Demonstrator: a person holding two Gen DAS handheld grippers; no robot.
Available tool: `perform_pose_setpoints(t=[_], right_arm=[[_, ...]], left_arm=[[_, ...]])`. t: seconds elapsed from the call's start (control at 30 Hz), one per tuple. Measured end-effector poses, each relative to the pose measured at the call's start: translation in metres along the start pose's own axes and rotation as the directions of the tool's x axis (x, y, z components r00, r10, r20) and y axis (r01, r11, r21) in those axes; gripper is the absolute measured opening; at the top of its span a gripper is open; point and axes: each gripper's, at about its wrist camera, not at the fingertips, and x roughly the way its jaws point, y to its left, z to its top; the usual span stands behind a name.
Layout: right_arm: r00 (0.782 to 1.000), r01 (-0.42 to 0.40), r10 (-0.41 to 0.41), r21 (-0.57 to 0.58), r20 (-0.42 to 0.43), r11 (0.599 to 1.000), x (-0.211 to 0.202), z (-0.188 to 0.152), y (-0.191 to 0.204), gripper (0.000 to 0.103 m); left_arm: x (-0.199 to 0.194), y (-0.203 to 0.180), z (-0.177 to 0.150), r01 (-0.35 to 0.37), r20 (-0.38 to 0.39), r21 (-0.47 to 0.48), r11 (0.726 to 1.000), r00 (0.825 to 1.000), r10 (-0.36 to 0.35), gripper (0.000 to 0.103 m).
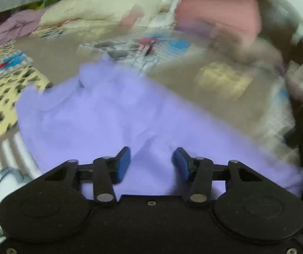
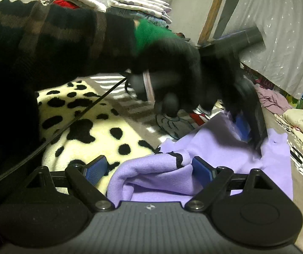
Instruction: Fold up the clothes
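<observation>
The left wrist view sits low behind its tool (image 1: 151, 163), close over the lilac fleece garment (image 1: 113, 114), facing the bed's heaped bedding. The right wrist view looks across the same garment (image 2: 215, 148) toward the left tool (image 2: 244, 127).

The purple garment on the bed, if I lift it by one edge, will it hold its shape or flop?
Likely floppy: the purple garment already lies in soft rolls and creases. It probably drapes and unfolds when lifted by one edge. It looks light, a thin knit, so it may drag and bunch on the spotted blanket if pushed.
</observation>
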Motion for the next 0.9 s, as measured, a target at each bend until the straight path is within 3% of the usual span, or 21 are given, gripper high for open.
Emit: perform_pose_setpoints(t=[0.1, 0.2, 0.23, 0.3, 0.37, 0.4, 0.47, 0.5, 0.57, 0.8, 0.9], right_arm=[[1.000, 0.009, -0.009, 0.000, 0.001, 1.000, 0.000, 0.000, 0.002, 0.087], [1.000, 0.017, -0.017, 0.002, 0.007, 1.000, -0.002, -0.002, 0.004, 0.087], [1.000, 0.017, -0.017, 0.003, 0.010, 1.000, -0.002, -0.003, 0.004, 0.087], [1.000, 0.018, -0.018, 0.006, 0.015, 1.000, -0.002, -0.004, 0.005, 0.087], [1.000, 0.013, -0.013, -0.001, 0.015, 1.000, -0.004, -0.003, 0.004, 0.087], [1.000, 0.011, -0.011, -0.005, 0.015, 1.000, -0.005, -0.002, 0.004, 0.087], [1.000, 0.004, -0.004, -0.026, 0.016, 1.000, -0.015, 0.003, 0.004, 0.085], [1.000, 0.002, -0.001, -0.025, 0.030, 1.000, -0.024, 0.005, 0.004, 0.085], [0.999, -0.003, 0.004, -0.021, 0.046, 1.000, -0.043, 0.008, 0.000, 0.085], [0.990, 0.118, -0.120, 0.036, 0.077, 0.992, -0.098, 0.006, -0.045, 0.085], [0.983, 0.174, -0.170, -0.052, 0.072, 0.983, -0.117, -0.006, -0.053, 0.085]], left_arm=[[-0.018, -0.006, 0.010, -0.045, 0.039, 0.001, 0.999, 0.998, 0.045, 0.042], [-0.037, -0.010, 0.010, 0.007, 0.099, -0.039, 0.999, 0.995, -0.004, 0.039], [-0.037, -0.014, 0.008, 0.028, 0.099, -0.044, 0.999, 0.995, -0.023, 0.039], [-0.019, -0.019, -0.002, -0.004, 0.039, -0.052, 0.999, 0.999, 0.006, 0.038], [-0.007, -0.017, -0.011, -0.033, 0.018, -0.100, 0.994, 0.999, 0.035, 0.040], [-0.012, -0.014, -0.011, -0.018, 0.034, -0.156, 0.988, 0.999, 0.024, 0.042], [-0.033, -0.019, -0.007, -0.043, 0.088, -0.174, 0.984, 0.994, 0.059, 0.052], [-0.047, -0.023, -0.007, -0.054, 0.127, -0.178, 0.983, 0.989, 0.077, 0.060], [-0.067, -0.028, -0.012, -0.077, 0.176, -0.217, 0.973, 0.977, 0.117, 0.063], [-0.111, -0.049, -0.049, -0.215, 0.178, -0.343, 0.914, 0.941, 0.288, 0.075], [-0.132, -0.081, -0.063, -0.332, 0.202, -0.255, 0.908, 0.900, 0.386, 0.076]])
